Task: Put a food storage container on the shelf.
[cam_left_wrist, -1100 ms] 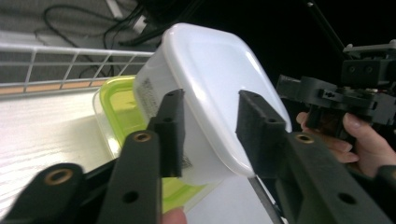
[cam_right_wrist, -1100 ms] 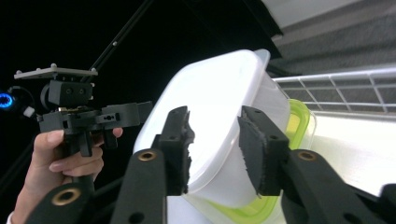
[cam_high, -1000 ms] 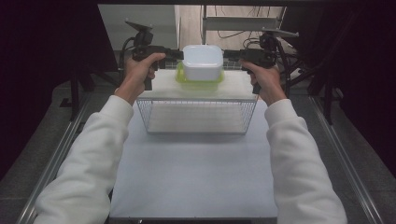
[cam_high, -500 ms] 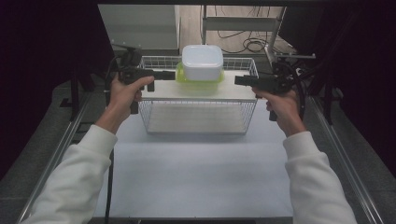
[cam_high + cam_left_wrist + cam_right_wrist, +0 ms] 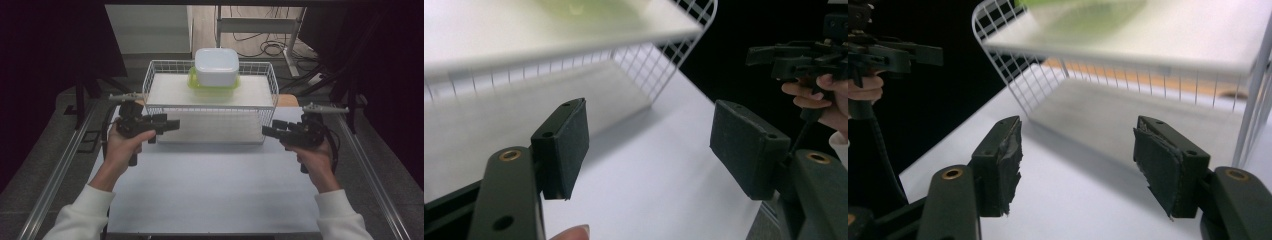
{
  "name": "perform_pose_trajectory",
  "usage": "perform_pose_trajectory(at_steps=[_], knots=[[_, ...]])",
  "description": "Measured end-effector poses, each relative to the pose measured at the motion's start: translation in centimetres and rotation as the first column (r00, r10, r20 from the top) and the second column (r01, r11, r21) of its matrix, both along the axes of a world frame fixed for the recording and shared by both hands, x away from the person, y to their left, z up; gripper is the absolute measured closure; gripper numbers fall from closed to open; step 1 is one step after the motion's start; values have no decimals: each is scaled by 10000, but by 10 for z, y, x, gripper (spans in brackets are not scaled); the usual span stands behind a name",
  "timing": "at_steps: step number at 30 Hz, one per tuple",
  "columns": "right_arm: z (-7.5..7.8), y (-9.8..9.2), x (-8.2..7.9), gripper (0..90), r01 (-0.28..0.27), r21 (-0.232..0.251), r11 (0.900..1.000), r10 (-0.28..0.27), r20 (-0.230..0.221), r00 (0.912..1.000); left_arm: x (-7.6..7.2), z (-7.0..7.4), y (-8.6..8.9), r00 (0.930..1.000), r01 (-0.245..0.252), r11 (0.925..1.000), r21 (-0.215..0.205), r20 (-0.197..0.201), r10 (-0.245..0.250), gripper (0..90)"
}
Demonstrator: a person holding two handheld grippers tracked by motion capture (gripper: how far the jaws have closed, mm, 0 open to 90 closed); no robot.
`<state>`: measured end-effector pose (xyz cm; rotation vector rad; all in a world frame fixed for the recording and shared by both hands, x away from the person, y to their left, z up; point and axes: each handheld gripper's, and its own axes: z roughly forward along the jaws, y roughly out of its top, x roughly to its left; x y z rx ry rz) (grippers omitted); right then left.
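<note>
Swinging either empty, just-opened gripper, left or right, could knock your wire basket, toppling the container.

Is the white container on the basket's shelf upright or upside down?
Upside down, it seems: the white container sits on a green lid atop the white board in the wire basket, closed side up.
</note>
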<state>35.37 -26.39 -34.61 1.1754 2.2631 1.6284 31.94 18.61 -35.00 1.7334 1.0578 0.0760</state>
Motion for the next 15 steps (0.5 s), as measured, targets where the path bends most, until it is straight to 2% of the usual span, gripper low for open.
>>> perform_pose_trajectory(at_steps=[1, 2, 3, 5, 6, 8, 10, 12, 15], knots=[[-10, -2, -6, 350, 5, -24, 10000, -5, -40, 10000, -5, -8, 0, 10000, -16, 10000, 64, -52, 16, 305], [-27, -3, -15, 335, 1, -158, 9999, -4, -208, 9998, -12, -23, 0, 9998, -26, 9997, 260, -206, 32, 300], [-27, -3, -15, 335, 1, -158, 9999, -4, -208, 9998, -12, -23, 0, 9998, -26, 9997, 260, -206, 32, 298], [-44, -3, -21, 321, 41, -383, 9993, -55, -360, 9993, -21, -44, 0, 9988, 46, 9990, 442, -485, -24, 295], [-56, -4, -25, 310, 59, -583, 9983, -89, -517, 9986, -23, -51, 0, 9984, 71, 9987, 500, -572, -42, 291], [-68, -4, -29, 295, 114, -574, 9983, -151, -652, 9978, -27, -62, 0, 9973, 40, 9987, 503, -729, -3, 283], [-74, -5, -31, 284, 172, -527, 9985, -209, -703, 9973, -26, -67, 0, 9958, 116, 9976, 688, -912, -53, 281], [-77, -5, -31, 266, 244, -648, 9976, -290, -699, 9971, -26, -68, 1, 9968, -25, 9962, 872, -794, 94, 273], [-75, -7, -32, 245, 416, -592, 9974, -445, -487, 9978, -26, -69, 0, 9973, -58, 9960, 890, -723, 122, 267]])
